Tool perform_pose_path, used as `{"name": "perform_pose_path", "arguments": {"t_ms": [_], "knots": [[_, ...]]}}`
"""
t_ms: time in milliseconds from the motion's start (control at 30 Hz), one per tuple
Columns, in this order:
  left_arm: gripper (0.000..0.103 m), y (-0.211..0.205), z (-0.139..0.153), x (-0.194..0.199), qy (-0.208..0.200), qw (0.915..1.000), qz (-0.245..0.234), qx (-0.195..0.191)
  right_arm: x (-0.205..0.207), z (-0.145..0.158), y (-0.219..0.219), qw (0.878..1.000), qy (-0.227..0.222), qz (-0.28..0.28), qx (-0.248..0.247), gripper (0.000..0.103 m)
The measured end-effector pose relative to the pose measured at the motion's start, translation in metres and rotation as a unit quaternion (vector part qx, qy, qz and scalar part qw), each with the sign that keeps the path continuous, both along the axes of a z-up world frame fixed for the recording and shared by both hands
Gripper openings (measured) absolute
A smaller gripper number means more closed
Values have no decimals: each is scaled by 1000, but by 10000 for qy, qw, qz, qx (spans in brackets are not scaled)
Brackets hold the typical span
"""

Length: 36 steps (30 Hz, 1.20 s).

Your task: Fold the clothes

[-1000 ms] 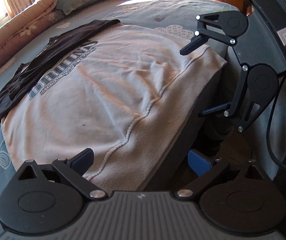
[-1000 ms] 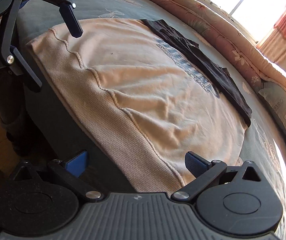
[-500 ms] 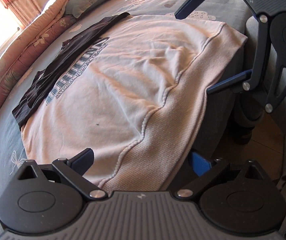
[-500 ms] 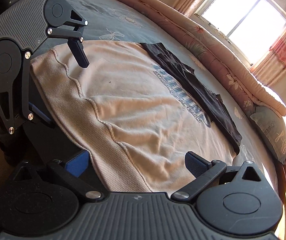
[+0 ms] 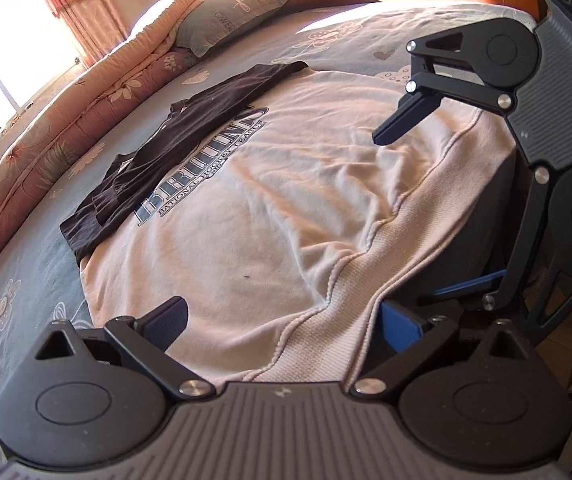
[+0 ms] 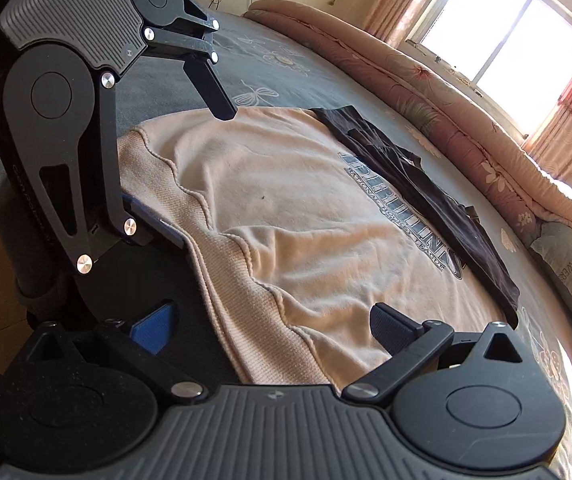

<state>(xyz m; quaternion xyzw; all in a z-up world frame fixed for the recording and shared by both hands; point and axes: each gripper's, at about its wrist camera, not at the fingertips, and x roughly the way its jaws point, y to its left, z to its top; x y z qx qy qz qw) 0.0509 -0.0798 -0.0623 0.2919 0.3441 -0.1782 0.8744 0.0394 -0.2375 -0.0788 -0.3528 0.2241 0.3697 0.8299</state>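
Right, both claws sit at the near edge of the bed (image 5: 326, 36), and both are spread wide with the ribbed hem of the cream sweatshirt (image 5: 269, 216) between their fingers. On the left claw (image 5: 281, 324), one finger rests above the cloth while the blue-padded one sits below the hem, where it drapes over the bed's edge; nothing is pinched. Same picture on the right claw (image 6: 273, 328): black finger over the fabric, blue pad under the hanging hem, jaws apart. From the left wrist view the right claw (image 5: 426, 208) shows at the far hem corner, its upper finger poised above the cloth, its lower finger beneath the edge. The sweatshirt lies flat, printed lettering facing up, hem towards the cameras. A dark shirt (image 5: 173, 152) lies along its far side, overlapping the sweatshirt's top. Beyond that, a rolled pink quilt (image 6: 446, 92) runs along the bed under the window (image 6: 502, 28), with a grey pillow (image 5: 229, 16) at its end.
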Motion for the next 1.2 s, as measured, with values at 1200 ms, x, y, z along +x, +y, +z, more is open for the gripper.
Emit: {"name": "perform_pose_path", "arguments": {"t_ms": [1200], "knots": [[100, 1, -33, 4, -975, 9845, -269, 1431, 8, -20, -31, 9790, -1638, -913, -805, 103]]}}
